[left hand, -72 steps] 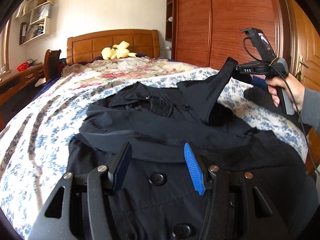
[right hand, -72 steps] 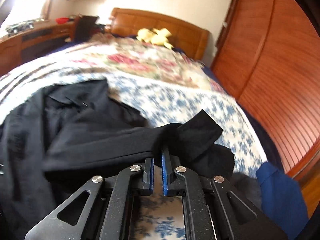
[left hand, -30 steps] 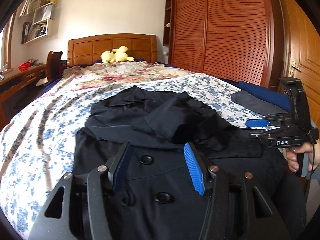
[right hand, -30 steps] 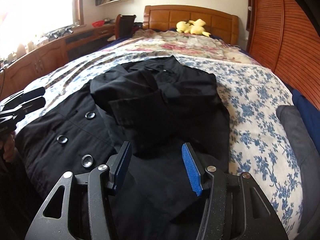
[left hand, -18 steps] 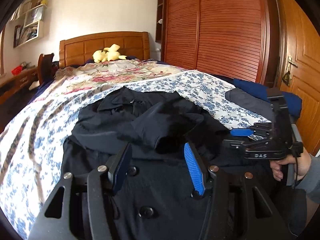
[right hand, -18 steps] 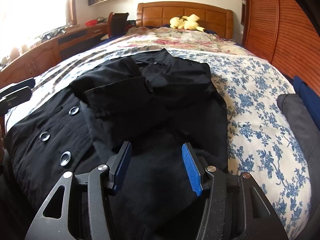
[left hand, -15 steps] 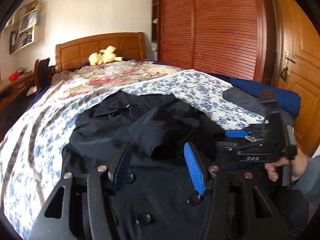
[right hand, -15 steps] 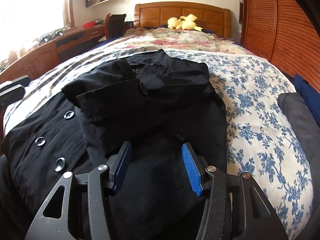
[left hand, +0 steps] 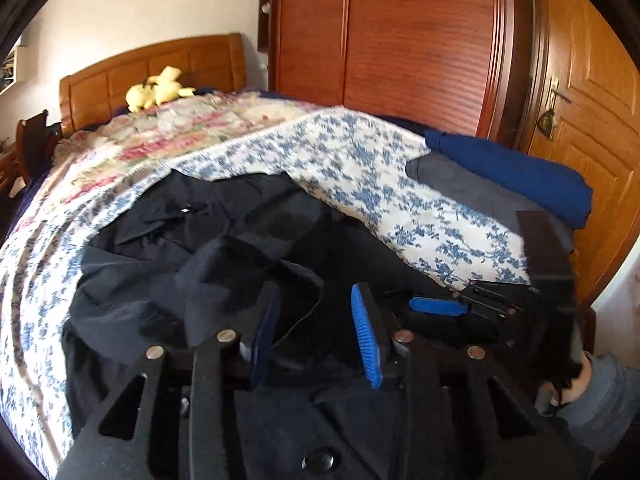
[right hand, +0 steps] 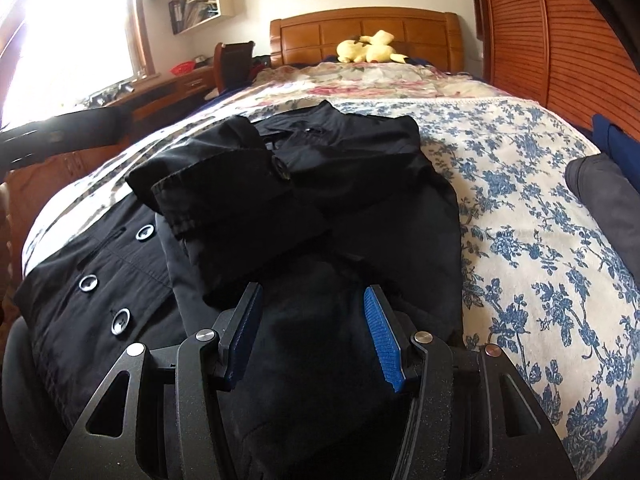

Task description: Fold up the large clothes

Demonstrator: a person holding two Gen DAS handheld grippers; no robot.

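A black button-front coat (left hand: 168,280) lies spread on the bed, with both sleeves folded in across its chest. A cuffed sleeve (right hand: 224,204) rests on top. My left gripper (left hand: 316,292) hovers over the coat's near part. Its jaws are closing, with coat fabric lying under the gap and neither pad pressing on it. My right gripper (right hand: 312,288) stands open above the coat's near right part, holding nothing. In the left wrist view the right gripper (left hand: 436,306) is close by on the right, held by a hand (left hand: 568,392).
The coat lies on a blue-flowered bedspread (right hand: 520,220). Folded grey clothes (left hand: 472,188) and blue clothes (left hand: 520,172) lie at the bed's right edge. A yellow plush toy (right hand: 368,52) sits by the headboard. A wooden wardrobe (left hand: 400,40) stands to the right, a desk (right hand: 160,92) to the left.
The right gripper laid the sleeve it held across the coat, let go and drew back. The left gripper has swung right toward the right gripper, and its jaws have narrowed.
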